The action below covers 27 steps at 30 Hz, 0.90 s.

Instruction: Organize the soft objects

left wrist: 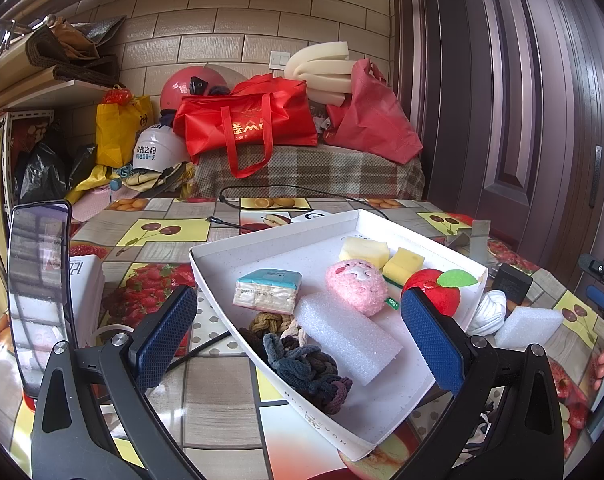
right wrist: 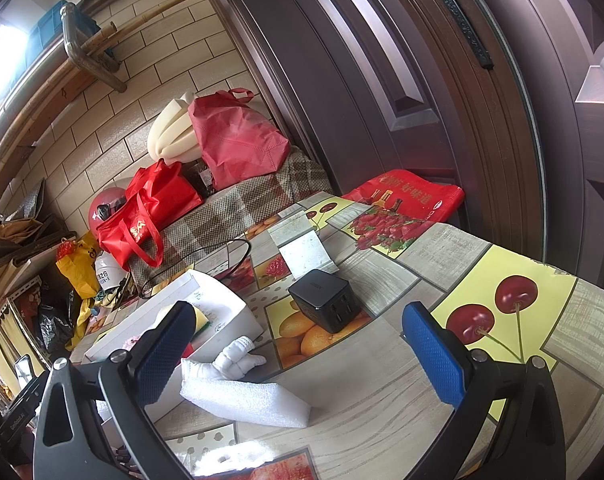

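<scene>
A white tray holds a tissue pack, a pink plush, a white foam block, yellow sponges, a red plush apple and dark braided hair ties. My left gripper is open and empty above the tray's near end. A second white foam block and a knotted white cloth lie on the table right of the tray. They also show in the left wrist view, the block and the cloth. My right gripper is open and empty above them.
A black charger cube and a white stand sit behind the foam block. A phone stands upright at the left. A black cable runs behind the tray. Red bags pile on a bench beyond the table.
</scene>
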Tool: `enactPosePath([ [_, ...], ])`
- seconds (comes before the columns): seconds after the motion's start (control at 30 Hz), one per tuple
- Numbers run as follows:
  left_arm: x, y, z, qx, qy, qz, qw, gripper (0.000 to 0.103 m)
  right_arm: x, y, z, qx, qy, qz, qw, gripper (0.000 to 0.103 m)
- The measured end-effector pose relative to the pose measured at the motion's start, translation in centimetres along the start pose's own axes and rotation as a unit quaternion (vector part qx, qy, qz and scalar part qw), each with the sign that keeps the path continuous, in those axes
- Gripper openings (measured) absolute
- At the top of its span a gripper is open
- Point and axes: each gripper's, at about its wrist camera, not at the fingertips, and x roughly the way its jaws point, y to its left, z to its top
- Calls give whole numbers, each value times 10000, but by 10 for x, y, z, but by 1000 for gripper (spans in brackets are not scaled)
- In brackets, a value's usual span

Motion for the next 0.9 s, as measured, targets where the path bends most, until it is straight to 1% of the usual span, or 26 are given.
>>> enactPosePath([
  [0.3, -1, -4, -4, 56, -54, 41, 10000, 103, -3, 4, -1, 73, -23, -13, 10000, 103],
  [0.9, 0, -4, -6, 5, -24, 32, 10000, 103, -3, 4, -1, 85, -17, -15, 10000, 103],
])
